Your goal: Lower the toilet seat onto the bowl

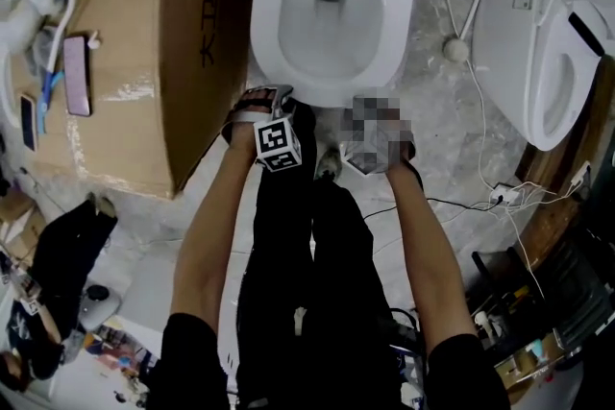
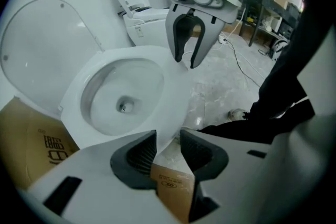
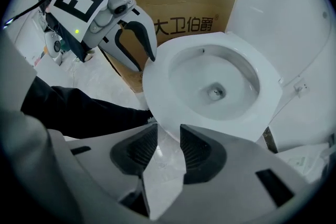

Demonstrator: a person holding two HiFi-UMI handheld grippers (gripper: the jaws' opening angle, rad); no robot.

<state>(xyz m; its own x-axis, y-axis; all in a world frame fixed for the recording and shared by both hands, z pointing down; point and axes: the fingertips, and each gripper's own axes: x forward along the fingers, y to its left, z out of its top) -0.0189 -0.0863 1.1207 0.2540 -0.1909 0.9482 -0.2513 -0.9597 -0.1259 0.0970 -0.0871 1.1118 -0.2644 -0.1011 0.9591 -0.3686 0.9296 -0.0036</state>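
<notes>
The white toilet [image 1: 332,10] stands ahead of me, its seat [image 3: 163,86] lying flat on the bowl rim and its lid [image 3: 283,13] raised at the back. My left gripper [image 1: 274,101] hovers at the seat's front left edge, jaws open with nothing between them; the right gripper view shows it [image 3: 146,63] just clear of the seat. My right gripper [image 1: 370,106], partly under a mosaic patch in the head view, hangs at the front right edge. In the left gripper view it [image 2: 187,55] stands open and empty above the seat [image 2: 157,55].
A big cardboard box [image 1: 135,53] stands tight against the toilet's left side, with phones [image 1: 75,77] on top. A second toilet [image 1: 548,53] is at the right. Cables [image 1: 480,110] and a power strip [image 1: 504,197] lie on the marble floor. The person's legs [image 1: 298,283] are below.
</notes>
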